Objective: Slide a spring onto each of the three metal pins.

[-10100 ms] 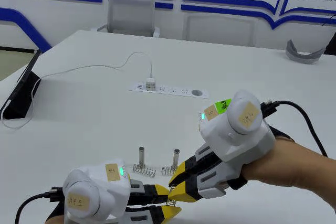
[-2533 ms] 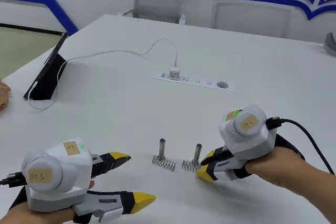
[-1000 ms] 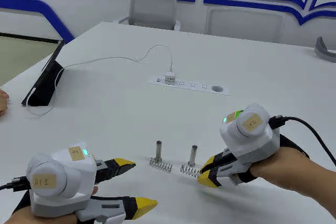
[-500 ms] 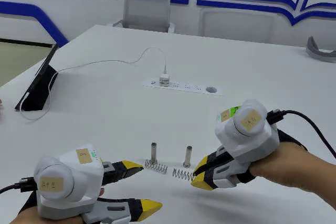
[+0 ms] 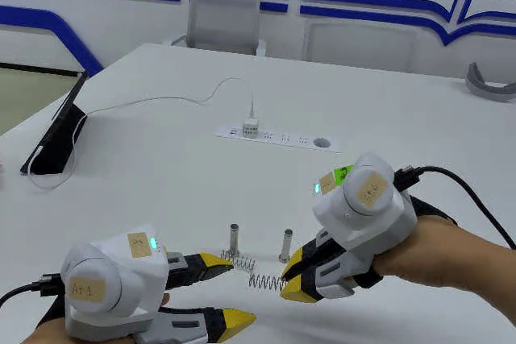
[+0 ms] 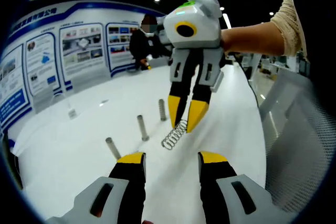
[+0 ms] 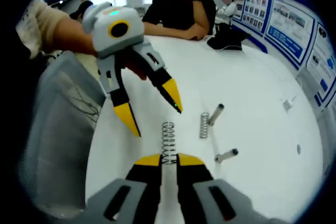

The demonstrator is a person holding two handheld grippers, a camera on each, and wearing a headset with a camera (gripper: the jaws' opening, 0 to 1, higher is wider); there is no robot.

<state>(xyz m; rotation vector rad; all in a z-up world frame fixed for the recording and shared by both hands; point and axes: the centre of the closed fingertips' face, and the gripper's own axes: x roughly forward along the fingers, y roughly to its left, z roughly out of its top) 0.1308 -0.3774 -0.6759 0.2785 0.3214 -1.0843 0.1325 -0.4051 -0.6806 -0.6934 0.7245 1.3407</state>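
Note:
My right gripper (image 5: 292, 276) is shut on one end of a metal spring (image 5: 266, 282), which sticks out to the left, low over the white table (image 5: 161, 167). In the right gripper view the spring (image 7: 168, 142) runs straight ahead from my right gripper (image 7: 169, 160). Two upright pins (image 5: 234, 239) (image 5: 286, 245) stand just beyond, with a second spring (image 5: 242, 263) lying at the left pin's foot. My left gripper (image 5: 228, 291) is open and holds nothing. In the left gripper view, three pins (image 6: 112, 148) (image 6: 142, 128) (image 6: 162, 109) stand left of the held spring (image 6: 175, 135).
A white power strip (image 5: 278, 137) with a plugged-in charger (image 5: 251, 127) and its cable lies mid-table. A dark tablet (image 5: 55, 136) leans at the left edge. A grey chair (image 5: 223, 15) stands behind the table. People sit at the table's other side (image 7: 178, 14).
My right gripper has drawn the spring away from the right pin, toward me and to the left. The left gripper's open jaws now sit closer to the springs.

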